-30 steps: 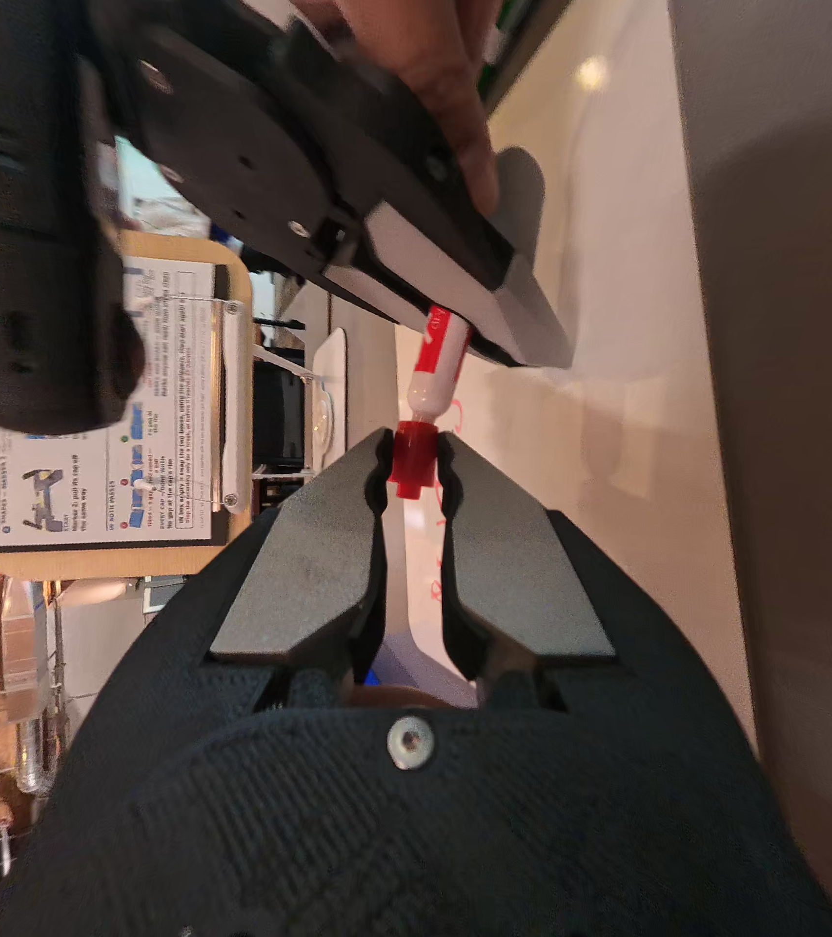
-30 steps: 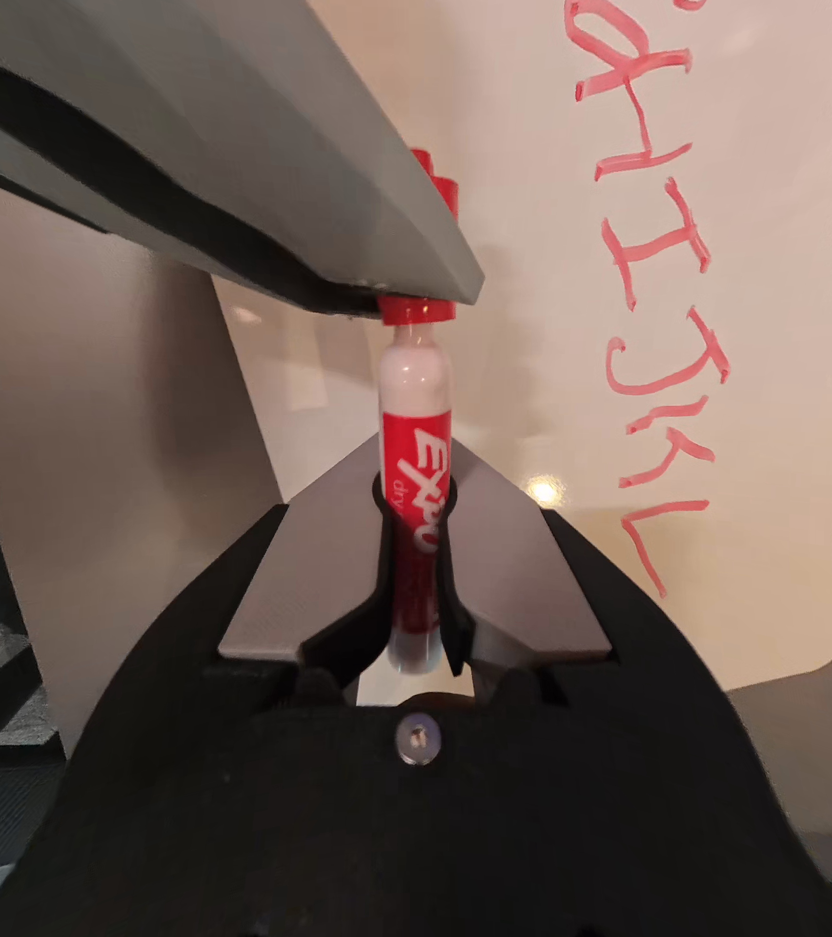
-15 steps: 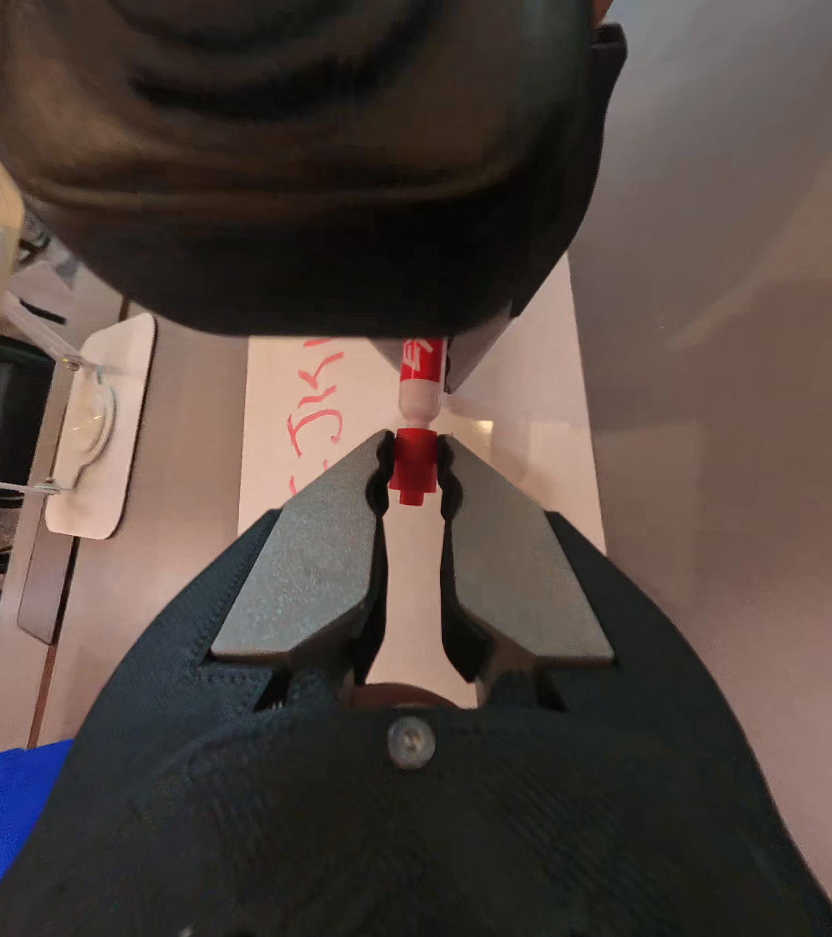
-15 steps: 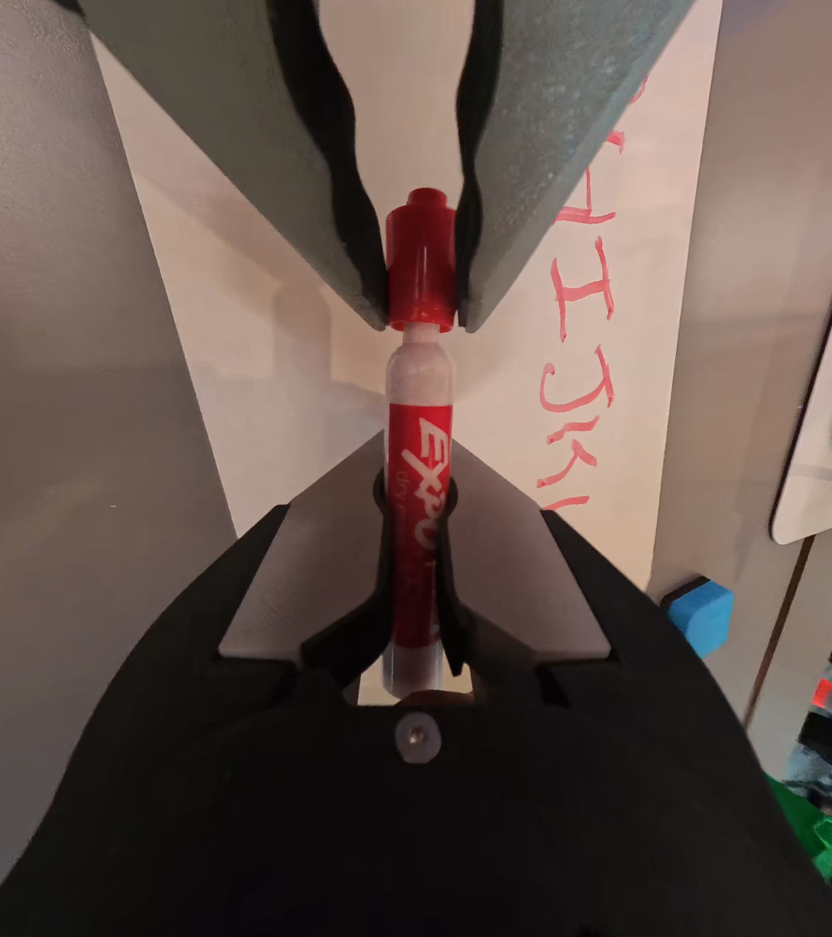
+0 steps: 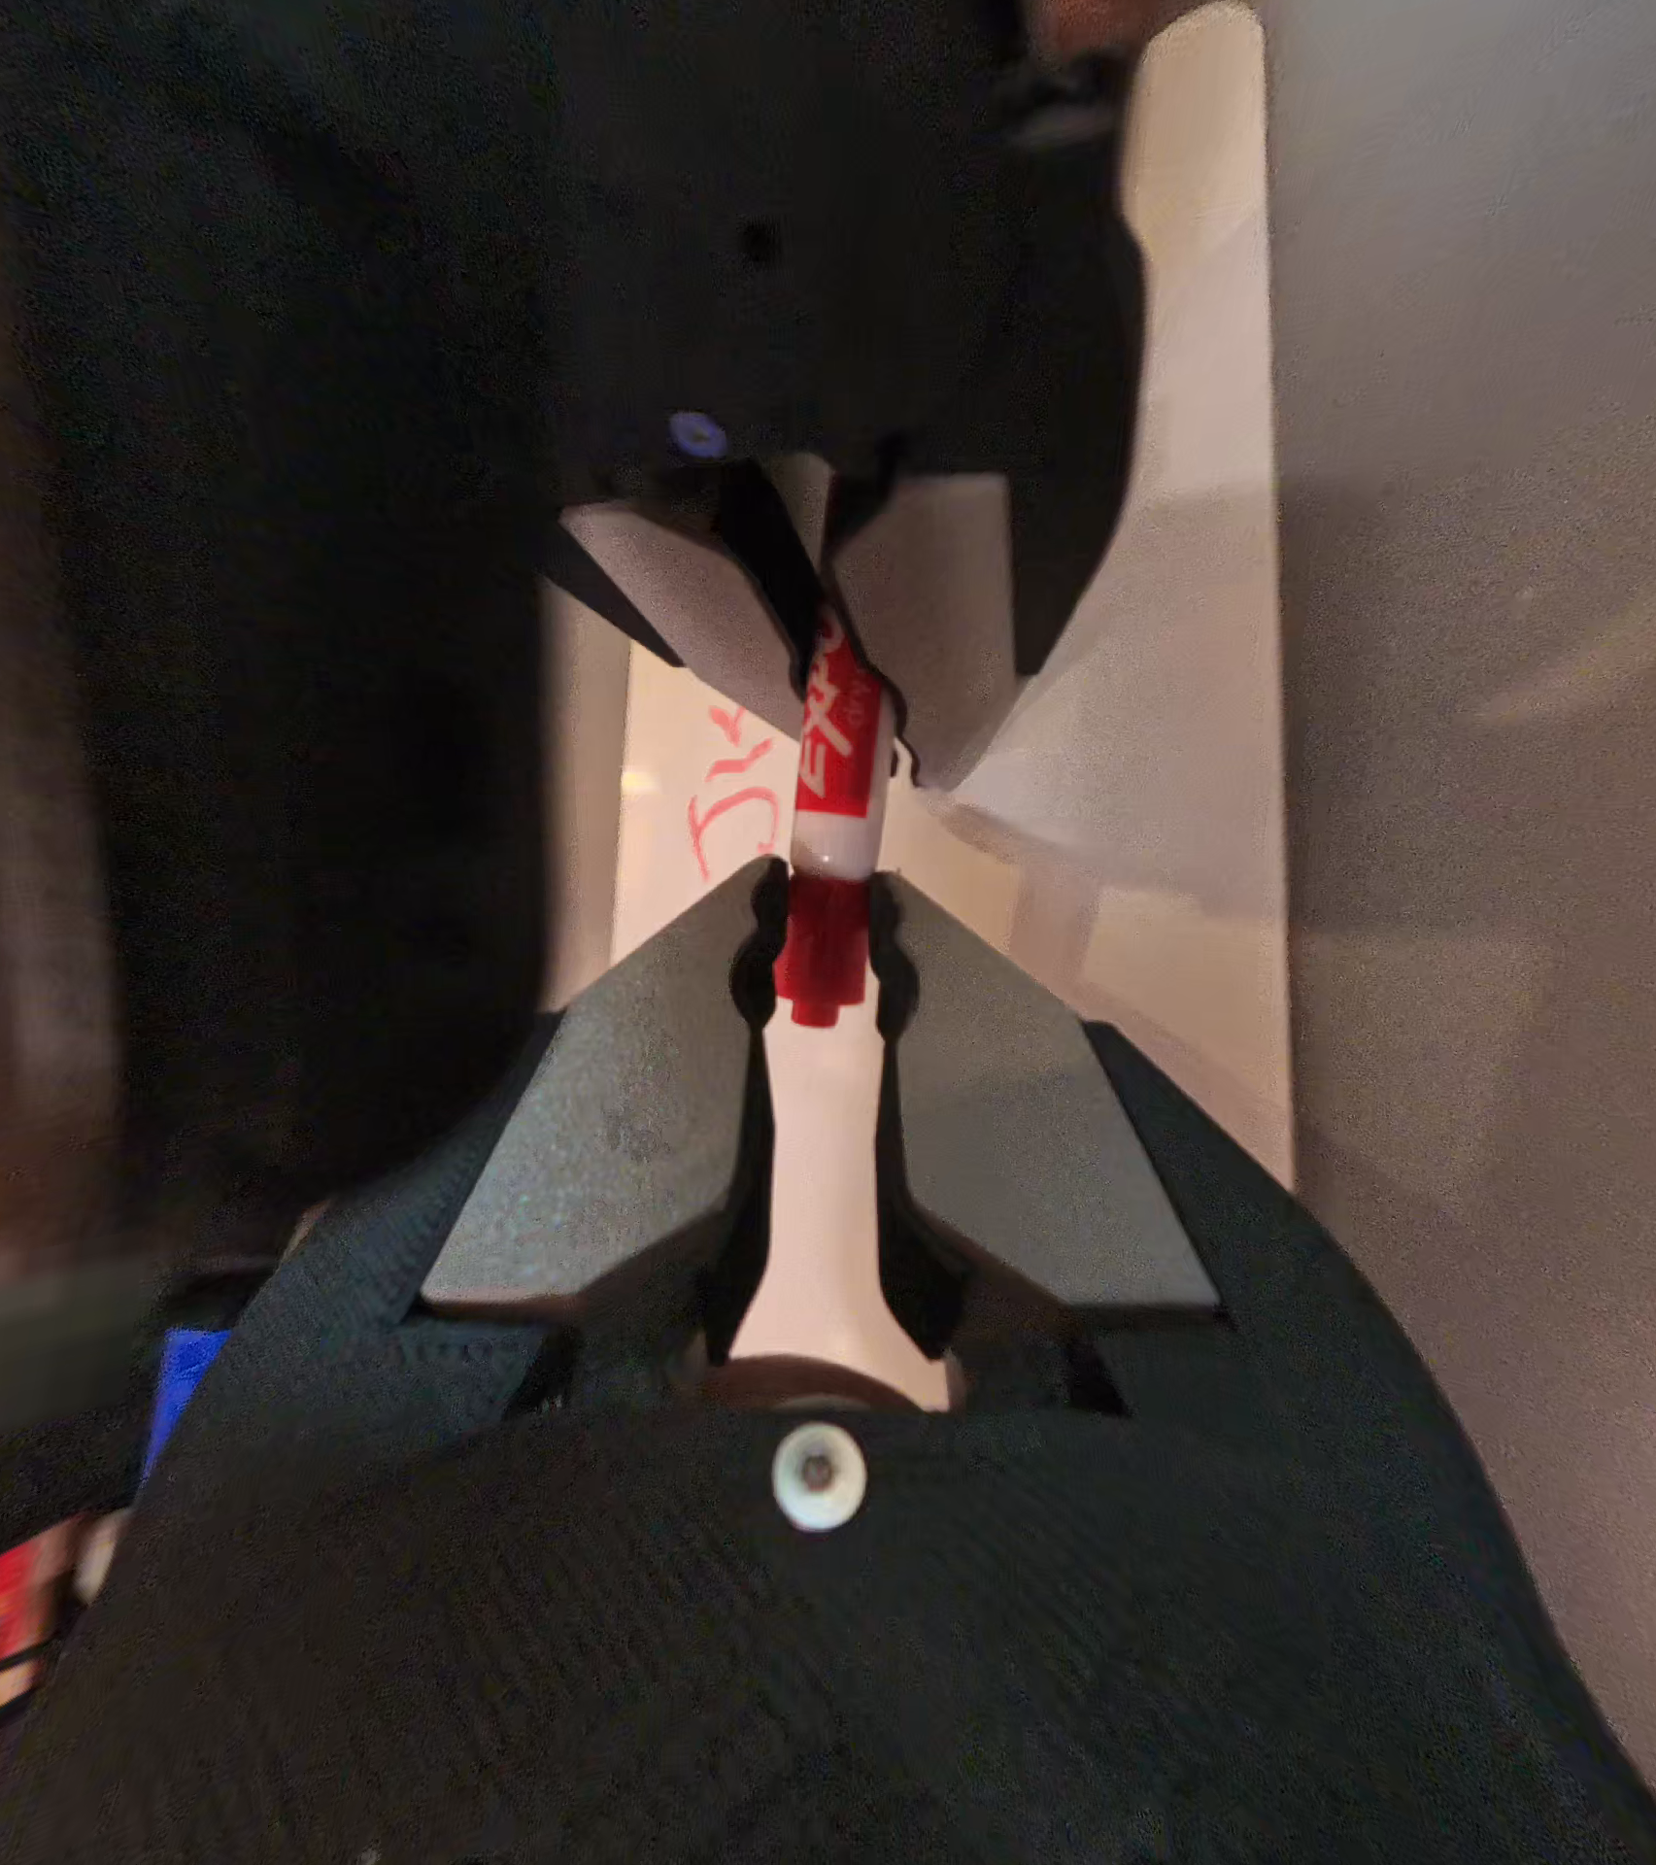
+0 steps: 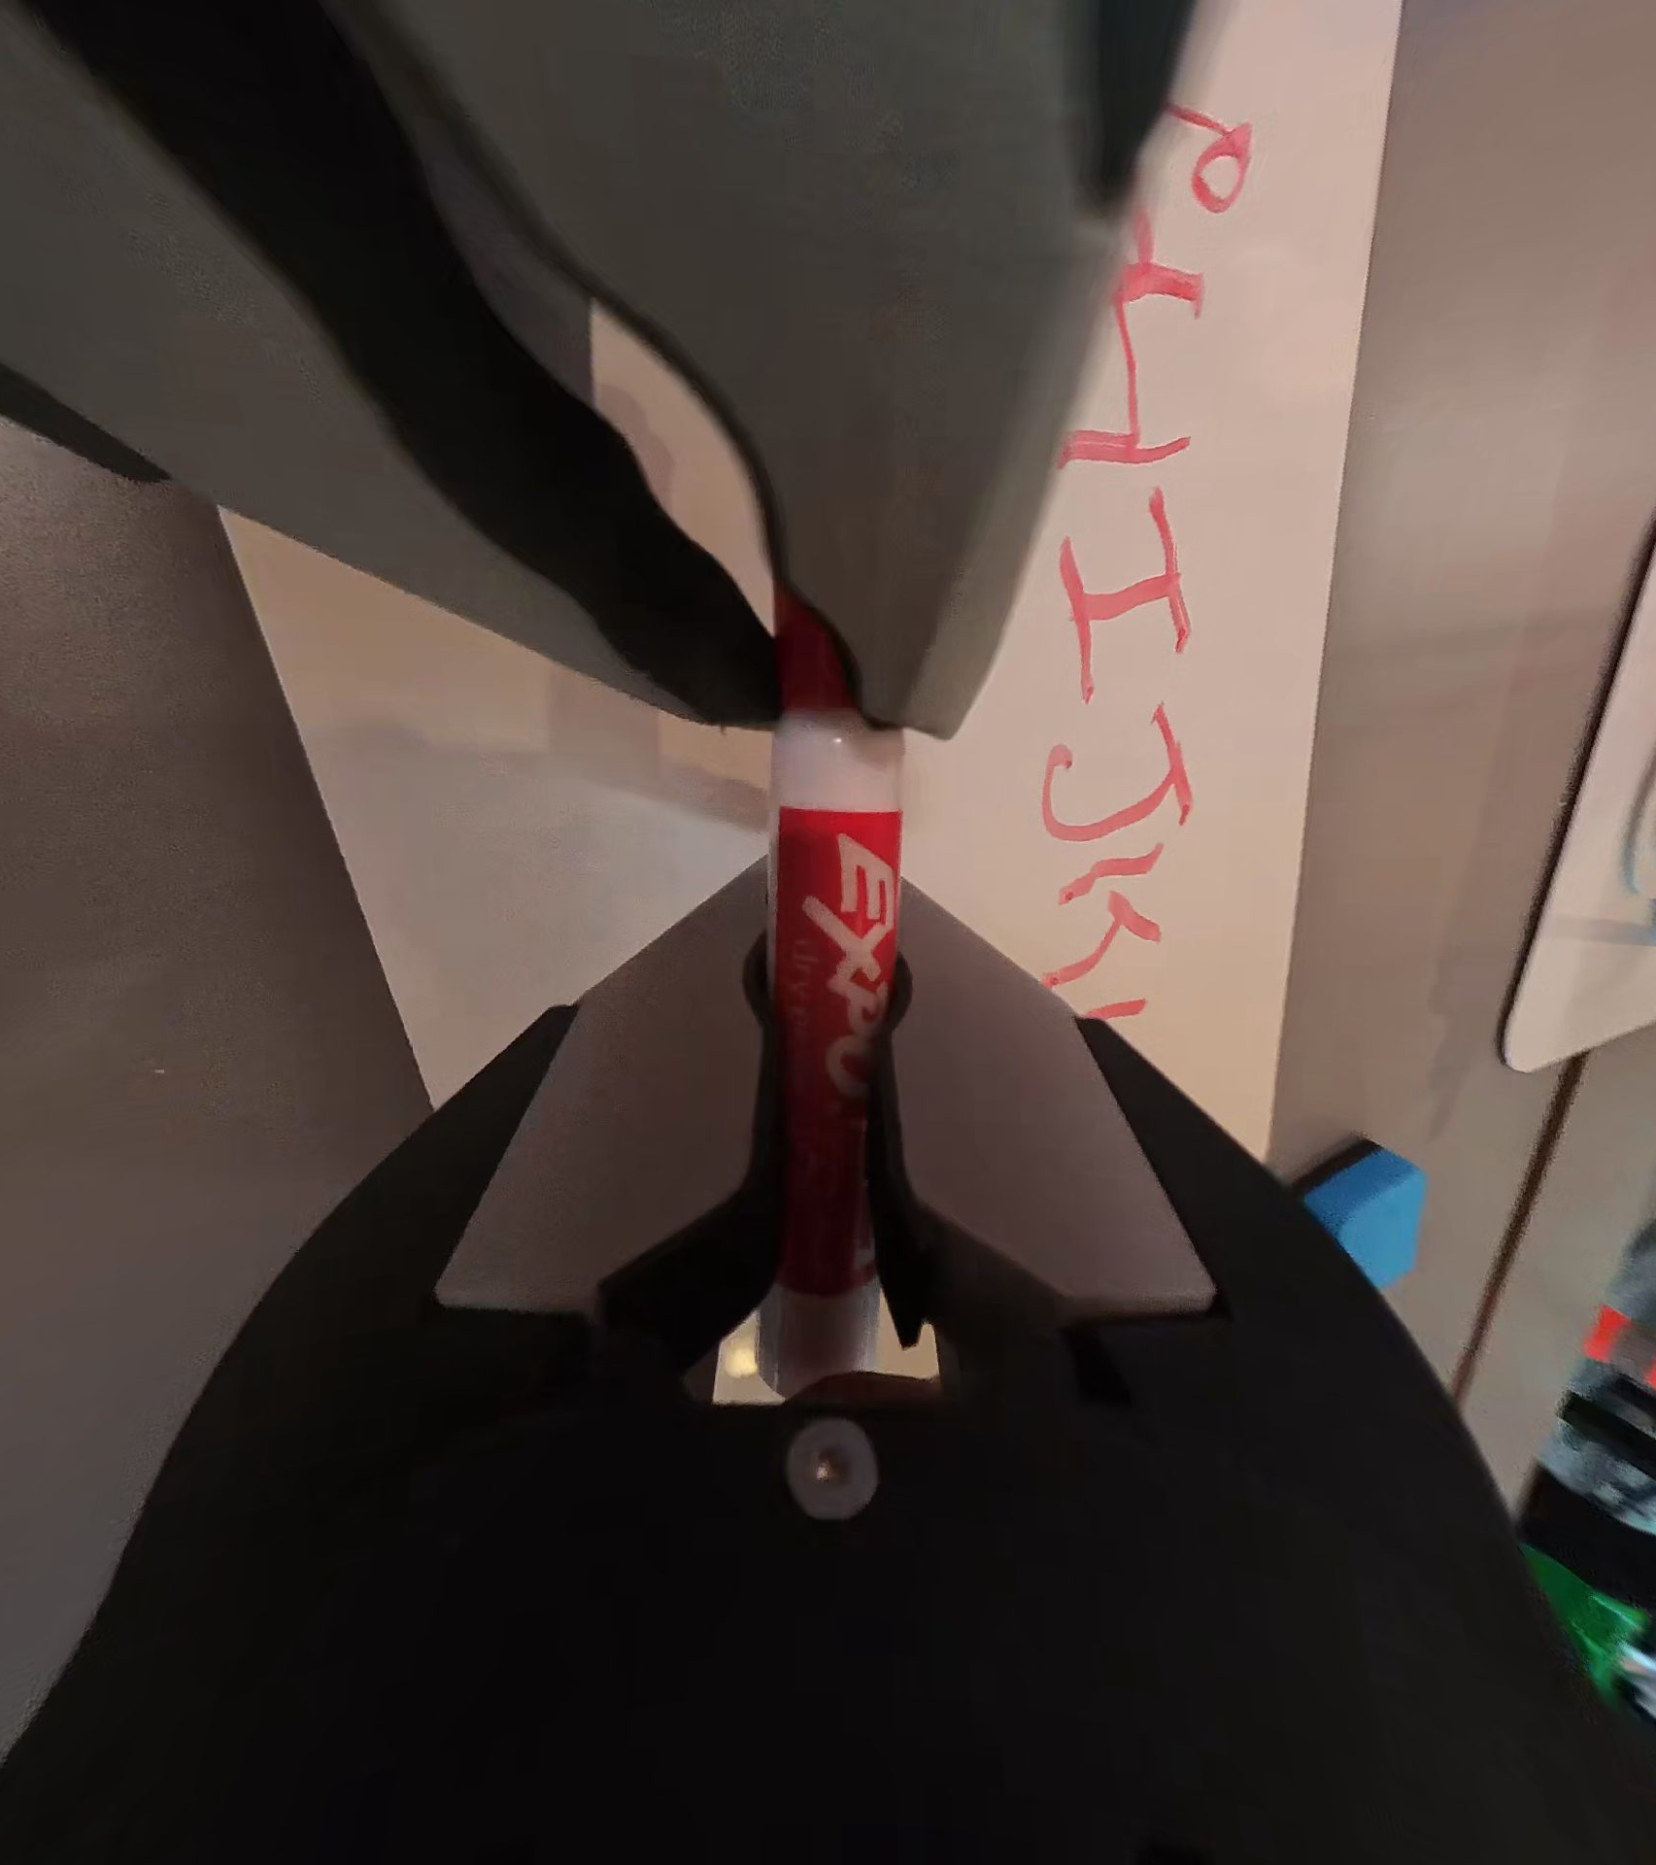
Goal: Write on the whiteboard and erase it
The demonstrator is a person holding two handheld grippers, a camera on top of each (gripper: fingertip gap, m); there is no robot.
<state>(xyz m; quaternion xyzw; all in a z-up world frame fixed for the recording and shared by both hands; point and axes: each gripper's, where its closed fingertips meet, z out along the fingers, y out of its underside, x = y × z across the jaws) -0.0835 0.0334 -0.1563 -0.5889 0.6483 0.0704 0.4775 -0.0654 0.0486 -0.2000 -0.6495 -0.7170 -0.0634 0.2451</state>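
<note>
My right gripper [image 6: 829, 969] is shut on the barrel of a red and white marker [image 6: 839, 969]. My left gripper [image 5: 821, 944] is shut on the marker's red cap [image 5: 818, 959], which sits on the marker's end [image 5: 839, 777]. The two grippers face each other, tip to tip. In the right wrist view the left gripper's grey fingers [image 6: 864, 424] fill the top and the cap [image 6: 808, 671] shows between them. Behind lies the whiteboard [image 6: 1237, 706] with red handwriting down its length; it also shows in the left wrist view [image 5: 1197, 505].
A blue eraser block [image 6: 1363, 1216] sits at the whiteboard's lower right corner. A clear plastic holder on a white plate [image 6: 1651, 757] is fixed to the grey surface [image 6: 97, 908] at right. Blurred clutter [image 6: 1651, 1413] lies at the far right edge.
The two grippers have turned together with the marker, and have come closer, so the cap is pushed farther onto the marker. Both views have swung over the whiteboard.
</note>
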